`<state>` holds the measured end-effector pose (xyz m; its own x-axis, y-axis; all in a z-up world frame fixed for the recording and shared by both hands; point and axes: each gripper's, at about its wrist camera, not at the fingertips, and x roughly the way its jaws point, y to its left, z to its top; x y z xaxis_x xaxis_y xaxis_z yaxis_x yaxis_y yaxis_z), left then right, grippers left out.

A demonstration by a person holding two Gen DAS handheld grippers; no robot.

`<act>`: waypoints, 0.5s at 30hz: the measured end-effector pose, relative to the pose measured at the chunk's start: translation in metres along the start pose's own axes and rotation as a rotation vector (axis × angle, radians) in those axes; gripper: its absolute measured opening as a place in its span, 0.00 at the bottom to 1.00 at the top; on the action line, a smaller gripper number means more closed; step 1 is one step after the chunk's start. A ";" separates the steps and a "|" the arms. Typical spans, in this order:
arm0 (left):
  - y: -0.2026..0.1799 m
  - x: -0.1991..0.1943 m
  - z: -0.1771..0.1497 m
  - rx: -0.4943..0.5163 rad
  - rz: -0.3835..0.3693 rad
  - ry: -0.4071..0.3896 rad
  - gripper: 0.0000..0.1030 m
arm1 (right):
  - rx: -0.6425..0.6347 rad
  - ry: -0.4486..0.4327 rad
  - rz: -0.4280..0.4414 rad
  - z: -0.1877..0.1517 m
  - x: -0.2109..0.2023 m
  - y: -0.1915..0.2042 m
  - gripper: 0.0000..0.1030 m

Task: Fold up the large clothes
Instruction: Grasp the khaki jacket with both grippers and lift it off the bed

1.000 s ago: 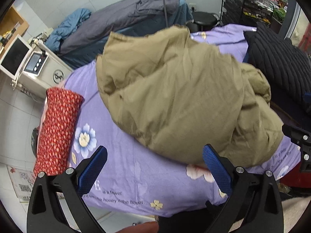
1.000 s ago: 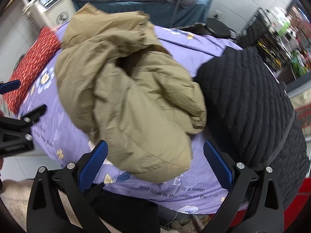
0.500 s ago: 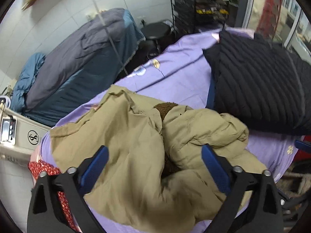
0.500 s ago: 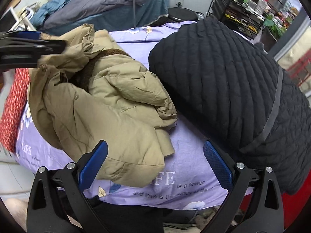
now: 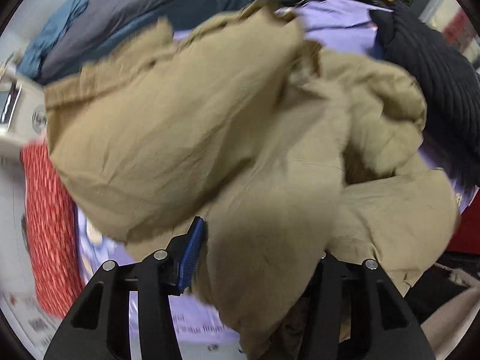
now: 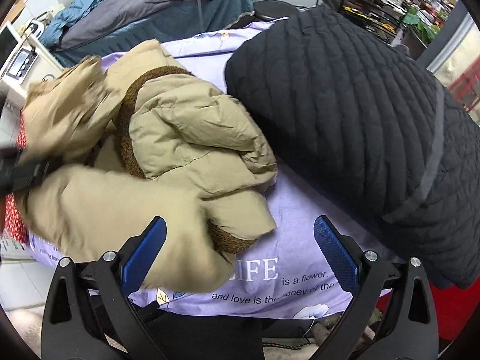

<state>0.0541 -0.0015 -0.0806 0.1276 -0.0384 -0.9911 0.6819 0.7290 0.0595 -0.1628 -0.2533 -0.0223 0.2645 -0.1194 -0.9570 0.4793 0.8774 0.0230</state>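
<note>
A crumpled tan padded jacket [image 5: 228, 138] with brown fleece lining [image 6: 127, 126] lies on the purple flowered bed sheet [image 6: 300, 210]. My left gripper [image 5: 258, 258] is shut on a thick fold of the tan jacket; its right finger is hidden under the cloth. It also shows at the left edge of the right wrist view [image 6: 21, 174], blurred. My right gripper [image 6: 240, 252] is open and empty, low at the bed's front edge, with the jacket's hem between its fingers [image 6: 144, 255].
A black quilted coat [image 6: 354, 114] lies on the right half of the bed, touching the tan jacket. A red patterned roll [image 5: 48, 228] lies at the bed's left edge. A grey-blue covered mound [image 6: 168, 12] and a white machine [image 6: 21, 57] stand behind.
My left gripper has dropped onto the tan jacket and shut on a fold, and the cloth is moving. My right gripper has shifted slightly and stays open.
</note>
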 end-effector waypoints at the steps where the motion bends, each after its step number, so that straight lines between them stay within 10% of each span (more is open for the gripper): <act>1: 0.005 0.005 -0.015 -0.025 -0.001 0.028 0.55 | -0.013 0.003 0.000 0.001 0.002 0.003 0.94; 9: 0.003 0.020 -0.096 -0.032 0.201 0.041 0.56 | -0.097 0.052 0.039 0.009 0.028 0.036 0.94; 15: -0.005 -0.043 -0.070 -0.058 0.096 -0.161 0.79 | -0.125 0.052 0.018 0.006 0.042 0.039 0.94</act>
<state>-0.0057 0.0444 -0.0470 0.3065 -0.0720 -0.9491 0.6188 0.7727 0.1412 -0.1283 -0.2266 -0.0598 0.2262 -0.0819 -0.9706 0.3659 0.9306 0.0067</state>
